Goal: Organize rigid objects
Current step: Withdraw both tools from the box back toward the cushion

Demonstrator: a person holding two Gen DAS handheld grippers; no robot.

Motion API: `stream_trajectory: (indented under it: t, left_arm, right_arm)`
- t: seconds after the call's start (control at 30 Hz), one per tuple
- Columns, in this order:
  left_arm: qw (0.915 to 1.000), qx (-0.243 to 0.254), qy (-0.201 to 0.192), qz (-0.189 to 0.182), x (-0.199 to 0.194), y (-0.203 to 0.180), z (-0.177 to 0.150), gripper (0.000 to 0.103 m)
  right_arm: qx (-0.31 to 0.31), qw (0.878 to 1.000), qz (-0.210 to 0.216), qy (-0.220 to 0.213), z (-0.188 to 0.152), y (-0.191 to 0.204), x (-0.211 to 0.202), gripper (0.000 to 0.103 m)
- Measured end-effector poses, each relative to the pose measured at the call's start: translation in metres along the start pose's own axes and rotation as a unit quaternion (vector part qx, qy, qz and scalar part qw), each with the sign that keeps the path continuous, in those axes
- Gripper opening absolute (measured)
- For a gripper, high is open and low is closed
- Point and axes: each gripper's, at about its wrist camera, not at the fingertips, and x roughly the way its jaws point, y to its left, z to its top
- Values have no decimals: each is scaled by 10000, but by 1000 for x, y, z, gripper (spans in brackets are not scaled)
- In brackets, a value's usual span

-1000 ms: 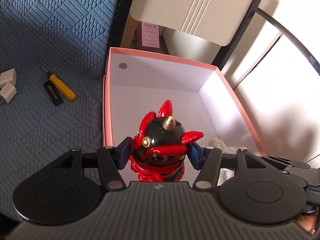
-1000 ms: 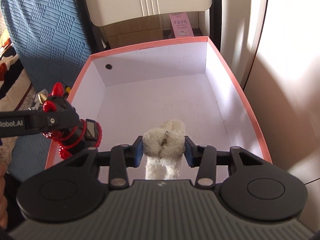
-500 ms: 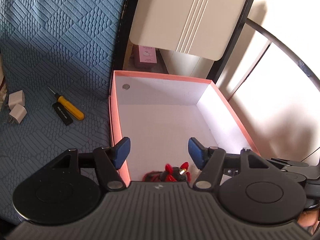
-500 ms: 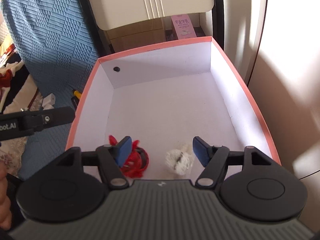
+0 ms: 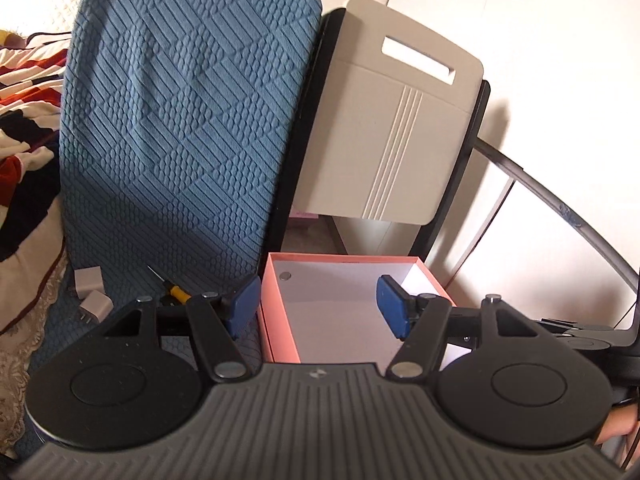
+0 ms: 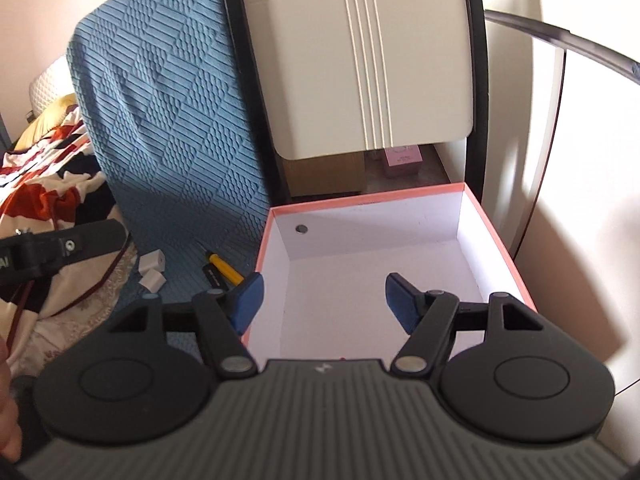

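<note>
Now both grippers hang above the pink-rimmed box [image 6: 496, 248], and neither carries anything. The left gripper [image 5: 318, 306] has its blue pads [image 5: 244, 304] spread apart with only the box's white floor showing between them; its jaws have just been opening. The right gripper [image 6: 322, 300] stands equally wide, its jaws likewise freshly parted, nothing between its pads [image 6: 402, 304].

The box sits on the floor beside a blue quilted cover [image 5: 180, 120], with a beige panel [image 6: 360, 60] leaning behind it. Its interior is white, with a small round grey disc [image 6: 301, 229] on the far wall. The part of the floor that shows is bare; a tiny red speck [image 6: 343, 358] peeks out at the right gripper's body edge, too small to identify.

On the blue cover left of the box lie a yellow-handled screwdriver [image 6: 226, 268], a black stick-shaped item [image 6: 214, 276] touching it, and two white charger plugs [image 6: 152, 270] further left. A patterned blanket [image 6: 44, 184] lies beyond them.
</note>
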Motion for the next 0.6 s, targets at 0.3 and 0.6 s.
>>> stream_trajectory:
  t: [0.3, 0.6]
  left_arm:
    - [9994, -137, -245, 198, -27, 43, -6, 71]
    - [9983, -284, -354, 364, -41, 89, -23, 71]
  right_arm:
    - [-281, 9994, 163, -138, -1, 44, 0, 69]
    - [-449, 9985, 306, -25, -19, 84, 14, 69]
